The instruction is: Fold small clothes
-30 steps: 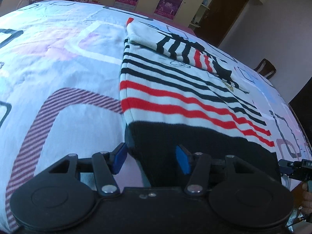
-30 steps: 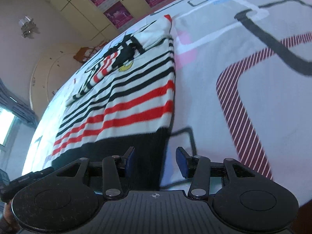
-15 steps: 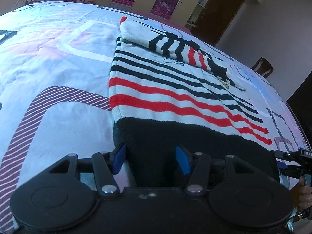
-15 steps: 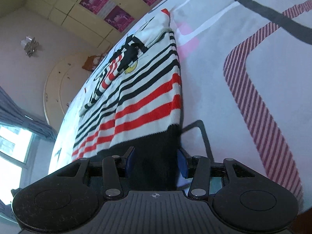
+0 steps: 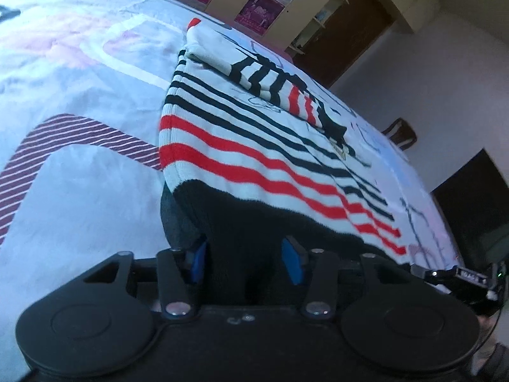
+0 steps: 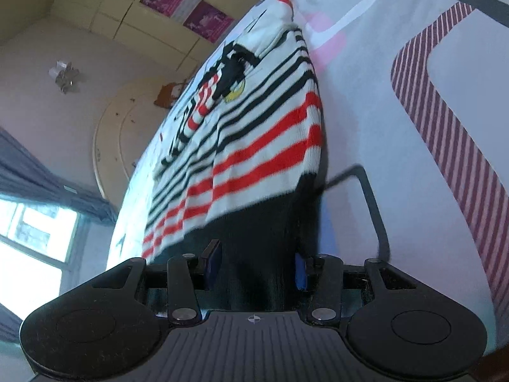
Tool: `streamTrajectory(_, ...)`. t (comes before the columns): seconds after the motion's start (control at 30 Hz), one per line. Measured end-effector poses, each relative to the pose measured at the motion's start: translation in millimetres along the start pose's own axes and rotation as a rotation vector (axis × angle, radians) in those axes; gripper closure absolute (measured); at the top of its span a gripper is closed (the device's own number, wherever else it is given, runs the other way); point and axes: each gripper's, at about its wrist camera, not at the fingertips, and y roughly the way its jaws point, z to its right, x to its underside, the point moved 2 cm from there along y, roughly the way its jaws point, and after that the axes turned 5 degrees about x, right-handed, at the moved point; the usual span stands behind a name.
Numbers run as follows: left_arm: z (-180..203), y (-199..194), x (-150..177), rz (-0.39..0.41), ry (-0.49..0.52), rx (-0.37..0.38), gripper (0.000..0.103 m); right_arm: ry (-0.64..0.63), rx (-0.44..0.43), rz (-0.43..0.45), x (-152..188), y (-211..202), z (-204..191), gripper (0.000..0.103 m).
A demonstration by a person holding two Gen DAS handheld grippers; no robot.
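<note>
A small white sweater [image 5: 254,146] with black and red stripes and a black hem lies on the bed, sleeves folded across its chest; it also shows in the right wrist view [image 6: 254,156]. My left gripper [image 5: 245,262] has the hem's left corner between its blue pads, and the hem is raised off the sheet. My right gripper [image 6: 254,262] has the hem's right corner between its pads, also raised. The jaws of both stand fairly wide around bunched black fabric.
The bed sheet [image 5: 79,191] is white with striped maroon and dark outlines. Wardrobes with pink posters [image 5: 261,6] stand behind the bed. A dark door [image 5: 346,31] and a chair [image 5: 400,133] are at the far right. A window [image 6: 31,232] is at the left.
Both grippers moved forward over the black hem corners and lifted them; the hem now rises off the sheet and the sweater's lower part tilts up.
</note>
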Motion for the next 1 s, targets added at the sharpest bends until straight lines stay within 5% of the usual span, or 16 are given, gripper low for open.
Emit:
streamTrajectory(0.17,-8.6,-2.0,6.9,0.038,-0.13,0.103,0.059,0.024,-0.025,-0.008,0.4,0.1,1.2,0.057)
streamTrajectory(0.33,-12.3,-1.7,10.5,0.048,-0.166,0.123,0.063,0.011,-0.044,-0.005,10.9,-4.9,-3.5,0.057)
streamTrajectory(0.4,-19.4,-1.2,2.3,0.086,-0.218,0.132,0.063,0.021,-0.038,0.011,5.4,-3.3,-3.0,0.079)
streamTrajectory(0.53,-19.1,6.9,-14.0,0.083,-0.175,0.09,0.061,0.011,-0.034,0.019,-3.9,-1.1,-5.1,0.091)
streamTrajectory(0.63,-25.3,10.4,-32.2,0.106,-0.154,0.041,0.059,0.003,-0.042,0.023,-7.2,-3.2,-7.8,0.092)
streamTrajectory(0.8,-30.8,21.7,-40.4,0.07,-0.191,0.095,0.06,0.028,0.018,0.035,-15.0,4.7,0.6,0.092)
streamTrajectory(0.87,-24.0,21.7,-27.7,0.037,-0.174,0.12,0.063,0.042,0.022,0.016,-14.6,7.9,4.4,0.092)
streamTrajectory(0.93,-19.0,17.8,-10.3,0.025,-0.143,0.105,0.084,0.03,0.002,-0.008,-8.1,7.4,5.5,0.092)
streamTrajectory(1.0,-20.5,13.6,2.2,0.026,-0.136,0.083,0.092,-0.001,0.007,-0.035,1.8,7.9,4.6,0.092)
